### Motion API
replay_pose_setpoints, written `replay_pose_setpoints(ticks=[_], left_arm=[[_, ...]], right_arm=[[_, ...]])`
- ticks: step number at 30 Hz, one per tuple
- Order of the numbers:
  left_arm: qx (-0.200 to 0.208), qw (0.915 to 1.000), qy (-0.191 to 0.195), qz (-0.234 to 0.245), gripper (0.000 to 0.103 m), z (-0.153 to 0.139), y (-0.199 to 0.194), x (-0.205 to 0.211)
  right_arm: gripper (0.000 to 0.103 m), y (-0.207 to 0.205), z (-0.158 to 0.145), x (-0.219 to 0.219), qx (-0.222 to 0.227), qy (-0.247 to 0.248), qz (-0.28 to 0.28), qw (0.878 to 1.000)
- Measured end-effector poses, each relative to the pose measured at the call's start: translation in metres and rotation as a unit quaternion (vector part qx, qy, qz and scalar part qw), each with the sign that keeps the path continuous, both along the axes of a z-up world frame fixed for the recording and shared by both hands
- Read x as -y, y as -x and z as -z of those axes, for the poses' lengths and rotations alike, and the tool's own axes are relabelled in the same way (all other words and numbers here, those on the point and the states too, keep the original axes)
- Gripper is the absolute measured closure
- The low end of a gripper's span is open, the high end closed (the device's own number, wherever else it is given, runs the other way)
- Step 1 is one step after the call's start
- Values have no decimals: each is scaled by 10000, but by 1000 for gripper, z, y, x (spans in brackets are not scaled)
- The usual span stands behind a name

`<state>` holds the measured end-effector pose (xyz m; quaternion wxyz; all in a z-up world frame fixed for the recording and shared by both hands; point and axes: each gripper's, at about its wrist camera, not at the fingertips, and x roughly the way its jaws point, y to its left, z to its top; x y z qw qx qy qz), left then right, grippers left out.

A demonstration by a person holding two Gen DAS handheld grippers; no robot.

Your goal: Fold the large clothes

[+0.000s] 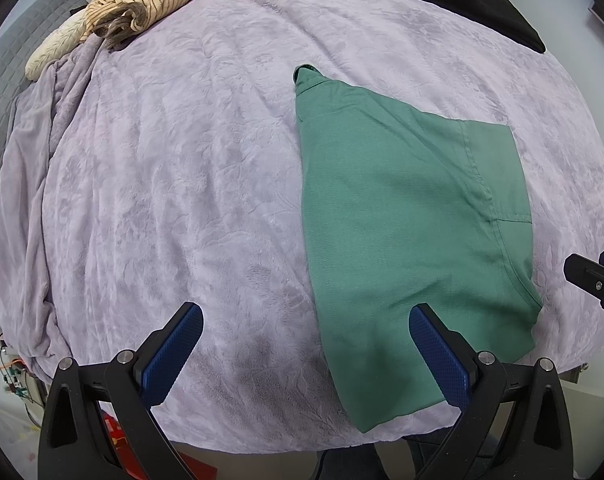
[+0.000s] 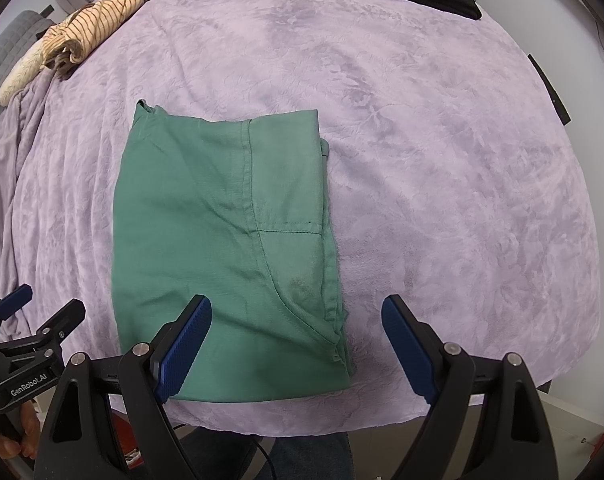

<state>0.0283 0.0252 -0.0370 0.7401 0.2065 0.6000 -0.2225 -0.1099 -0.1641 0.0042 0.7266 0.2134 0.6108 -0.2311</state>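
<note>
Green garment [image 2: 222, 248] lies folded into a rectangle on the bed's lilac blanket [image 2: 442, 160], near its front edge; left gripper [image 1: 306, 352] and right gripper [image 2: 296, 344] hover spread and empty; risk: pinching only the top layer would likely undo the fold.

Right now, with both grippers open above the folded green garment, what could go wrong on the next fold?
1. The green garment lies close to the near edge of the purple blanket; pulling it toward you may drag it off.
2. Loose layers bunch at its near right corner, so a pinch there may catch only some layers.
3. The plush blanket could get pinched along with the fabric.
</note>
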Motion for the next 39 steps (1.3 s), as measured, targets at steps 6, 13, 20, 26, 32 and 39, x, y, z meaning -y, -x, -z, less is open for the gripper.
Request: replay_pose_setpoints(ticks=[6,13,20,26,32,39], left_arm=[[1,10000,1,23,0,0,-1,0],[-3,10000,1,19,0,0,-1,0],[-1,10000,-8,35,0,0,-1,-1],[6,10000,-54,50,0,1,-1,-2],[29,9999,-114,47,0,2,-2,-4],[23,9999,-120,19,0,3,-3,-4]], right_arm=[[14,-1,1,-1,-7,-30,-20,10000],[14,-2,2,-1,-12,-46,-30,10000],[14,-2,2,-1,-15,-56,-32,10000],[14,-2,2,0,-17,-58,-39,10000],[14,-1,3,-3,-24,-69,-17,10000],[14,-1,3,-4,-22,-79,-15,10000]])
